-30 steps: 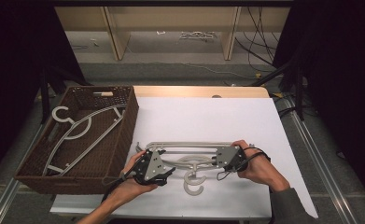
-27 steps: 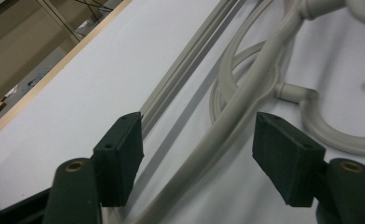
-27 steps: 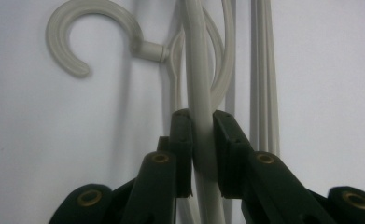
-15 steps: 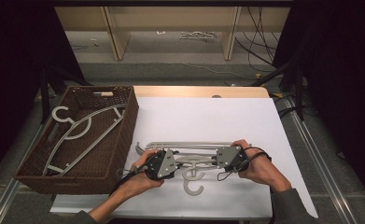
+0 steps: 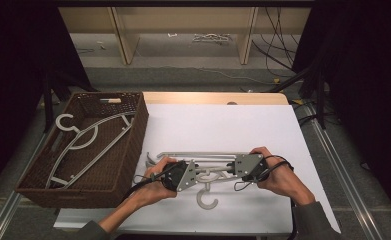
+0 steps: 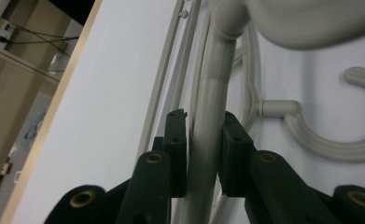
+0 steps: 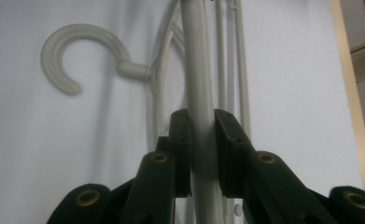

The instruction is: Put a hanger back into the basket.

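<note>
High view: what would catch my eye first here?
Probably the two hands at the near edge of the white table, each holding a gripper: the left gripper and right gripper are both clamped on the same pale grey hanger; the left jaws have just been closing on it. Next, the brown wicker basket at the left, with more hangers lying inside.

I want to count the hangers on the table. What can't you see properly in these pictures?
- High view: the hangers on the table overlap, and both hands hide their middles, so no sure count.
- Left gripper view: a blurred grey shape near the lens, cut off by the top edge.
- High view: the stick-like thing in the basket is too small to name.
</note>
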`<state>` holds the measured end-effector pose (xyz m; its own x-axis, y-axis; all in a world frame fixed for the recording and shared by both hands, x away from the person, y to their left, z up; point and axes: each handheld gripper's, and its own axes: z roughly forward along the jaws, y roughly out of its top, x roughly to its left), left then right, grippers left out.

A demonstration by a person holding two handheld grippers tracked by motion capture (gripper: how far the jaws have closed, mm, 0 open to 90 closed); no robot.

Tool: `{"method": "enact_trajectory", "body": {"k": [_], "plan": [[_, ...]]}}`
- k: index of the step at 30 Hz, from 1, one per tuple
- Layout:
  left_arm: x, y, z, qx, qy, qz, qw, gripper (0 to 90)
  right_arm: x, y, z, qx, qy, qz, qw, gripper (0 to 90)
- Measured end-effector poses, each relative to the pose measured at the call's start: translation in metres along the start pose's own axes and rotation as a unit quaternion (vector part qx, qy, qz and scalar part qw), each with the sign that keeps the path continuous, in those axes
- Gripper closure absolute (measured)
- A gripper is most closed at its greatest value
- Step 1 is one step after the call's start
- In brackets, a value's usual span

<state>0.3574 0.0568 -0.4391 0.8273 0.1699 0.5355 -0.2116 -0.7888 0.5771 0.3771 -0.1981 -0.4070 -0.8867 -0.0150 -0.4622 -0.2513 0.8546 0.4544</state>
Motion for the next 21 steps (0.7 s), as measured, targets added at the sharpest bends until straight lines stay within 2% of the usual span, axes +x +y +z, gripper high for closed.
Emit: {"method": "enact_trajectory", "body": {"k": [3,5,6,7,8,10,13,14,15,16,17,18,19,20,21], "plan": [[0.004,0.004,-0.005,-0.005,0.001,-0.002,1.0,78.1,-0.003,0.0,-0.004,-0.011,-0.009,0.023,0.9996,75.7],[0.006,0.007,-0.009,-0.013,0.0,-0.009,0.9999,78.9,-0.004,0.0,-0.006,-0.014,-0.03,0.037,0.9988,74.5],[0.008,0.008,-0.011,-0.017,0.001,-0.015,0.9998,79.1,-0.005,0.0,-0.007,-0.016,-0.033,0.041,0.9985,74.1],[0.009,0.009,-0.012,-0.014,-0.002,-0.019,0.9997,79.1,-0.007,-0.001,-0.008,-0.014,-0.042,0.041,0.9982,72.1],[0.01,0.01,-0.014,-0.007,0.007,-0.013,0.9999,79.2,-0.009,-0.001,-0.008,-0.022,-0.049,0.045,0.9976,69.3],[0.013,0.008,-0.014,-0.007,0.009,-0.025,0.9996,79.2,-0.01,-0.002,-0.01,-0.023,-0.06,0.061,0.996,67.4],[0.017,0.005,-0.013,-0.012,-0.01,-0.051,0.9986,79.2,-0.01,-0.002,-0.013,-0.034,-0.064,0.074,0.9946,61.4],[0.019,0.004,-0.014,-0.013,-0.016,-0.058,0.9981,79.3,-0.01,-0.001,-0.014,-0.035,-0.075,0.088,0.9927,59.1],[0.021,0.003,-0.018,0.004,0.009,-0.075,0.9971,79.2,-0.011,-0.001,-0.015,-0.037,-0.078,0.094,0.9918,56.9],[0.021,0.003,-0.018,0.004,0.009,-0.075,0.9971,79.3,-0.011,-0.001,-0.016,-0.039,-0.082,0.105,0.9903,54.3],[0.025,0.002,-0.02,0.002,0.008,-0.103,0.9946,79.3,-0.011,0.0,-0.017,-0.044,-0.091,0.117,0.988,51.4],[0.029,0.001,-0.021,0.001,0.007,-0.116,0.9932,79.2,-0.01,0.0,-0.018,-0.048,-0.091,0.129,0.9862,49.4],[0.032,0.0,-0.023,-0.002,0.006,-0.13,0.9915,79.2,-0.011,0.001,-0.019,-0.053,-0.102,0.142,0.9833,46.5],[0.035,-0.001,-0.025,-0.001,0.009,-0.141,0.99,79.3,-0.011,0.002,-0.02,-0.058,-0.112,0.156,0.9796,45.0],[0.039,-0.001,-0.027,0.001,0.012,-0.146,0.9892,79.3,-0.011,0.002,-0.022,-0.062,-0.117,0.165,0.9773,43.3]]}}
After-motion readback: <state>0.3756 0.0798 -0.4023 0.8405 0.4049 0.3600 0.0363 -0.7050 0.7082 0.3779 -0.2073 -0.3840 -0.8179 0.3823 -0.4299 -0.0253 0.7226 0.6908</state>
